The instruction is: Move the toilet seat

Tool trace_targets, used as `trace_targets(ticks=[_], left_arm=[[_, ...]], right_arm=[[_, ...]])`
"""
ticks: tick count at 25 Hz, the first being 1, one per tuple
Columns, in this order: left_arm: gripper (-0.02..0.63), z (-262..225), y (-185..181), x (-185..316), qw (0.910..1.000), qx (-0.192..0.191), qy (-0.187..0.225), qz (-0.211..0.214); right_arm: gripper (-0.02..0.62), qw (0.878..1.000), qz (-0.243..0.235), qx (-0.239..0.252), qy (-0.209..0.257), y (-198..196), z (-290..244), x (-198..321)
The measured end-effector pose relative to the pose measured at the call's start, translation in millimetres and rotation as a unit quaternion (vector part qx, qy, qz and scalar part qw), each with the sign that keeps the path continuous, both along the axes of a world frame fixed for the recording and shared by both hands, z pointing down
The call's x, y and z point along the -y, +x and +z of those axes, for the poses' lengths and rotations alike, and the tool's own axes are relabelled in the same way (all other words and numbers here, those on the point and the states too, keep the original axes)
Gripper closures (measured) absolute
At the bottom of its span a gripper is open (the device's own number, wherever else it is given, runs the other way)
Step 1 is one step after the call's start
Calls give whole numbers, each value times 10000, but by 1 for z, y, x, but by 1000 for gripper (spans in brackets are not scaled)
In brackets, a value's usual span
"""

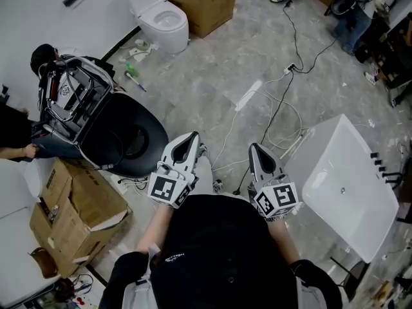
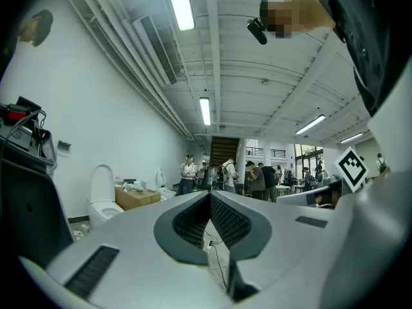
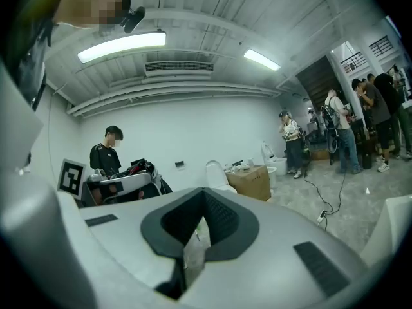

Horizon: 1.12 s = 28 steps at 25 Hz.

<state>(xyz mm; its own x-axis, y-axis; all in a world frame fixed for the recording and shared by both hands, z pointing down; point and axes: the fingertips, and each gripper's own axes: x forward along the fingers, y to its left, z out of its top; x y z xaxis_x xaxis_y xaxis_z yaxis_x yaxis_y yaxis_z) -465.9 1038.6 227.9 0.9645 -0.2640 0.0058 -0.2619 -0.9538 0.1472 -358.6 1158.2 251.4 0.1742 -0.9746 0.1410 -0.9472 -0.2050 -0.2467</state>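
A white toilet [image 1: 162,19] stands on the floor far ahead and to the left. Its lid is raised and the seat ring lies down on the bowl. The same toilet [image 2: 102,201] shows small in the left gripper view, and the toilet [image 3: 216,173] also appears in the right gripper view. My left gripper [image 1: 188,144] and right gripper [image 1: 256,152] are held close to my body, side by side, well short of the toilet. Both are shut with nothing between the jaws. The shut tips show in the left gripper [image 2: 210,197] view and the right gripper [image 3: 205,203] view.
A cardboard box [image 1: 203,2] sits right of the toilet. A black bulky object with a metal rack [image 1: 96,121] and a person's hand [image 1: 27,150] are at left. Cardboard boxes [image 1: 74,208] lie at lower left. A white basin [image 1: 347,182] is at right. Cables [image 1: 283,102] cross the floor.
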Motion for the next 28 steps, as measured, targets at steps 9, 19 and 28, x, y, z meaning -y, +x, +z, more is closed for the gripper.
trace_targets(ticks=[9,19,28], left_arm=[[598,5,62,70,9997,-78,-175,126],[598,-2,121,172,9988,-310,-243,294],[598,-12,162,244,9986,-391,-62,362]], right_arm=[[590,9996,150,48,-237,51,7,60],[590,9992,300,-145,-235,101,-6,158],[589,9990,329,-62,-293,133,-8,242]])
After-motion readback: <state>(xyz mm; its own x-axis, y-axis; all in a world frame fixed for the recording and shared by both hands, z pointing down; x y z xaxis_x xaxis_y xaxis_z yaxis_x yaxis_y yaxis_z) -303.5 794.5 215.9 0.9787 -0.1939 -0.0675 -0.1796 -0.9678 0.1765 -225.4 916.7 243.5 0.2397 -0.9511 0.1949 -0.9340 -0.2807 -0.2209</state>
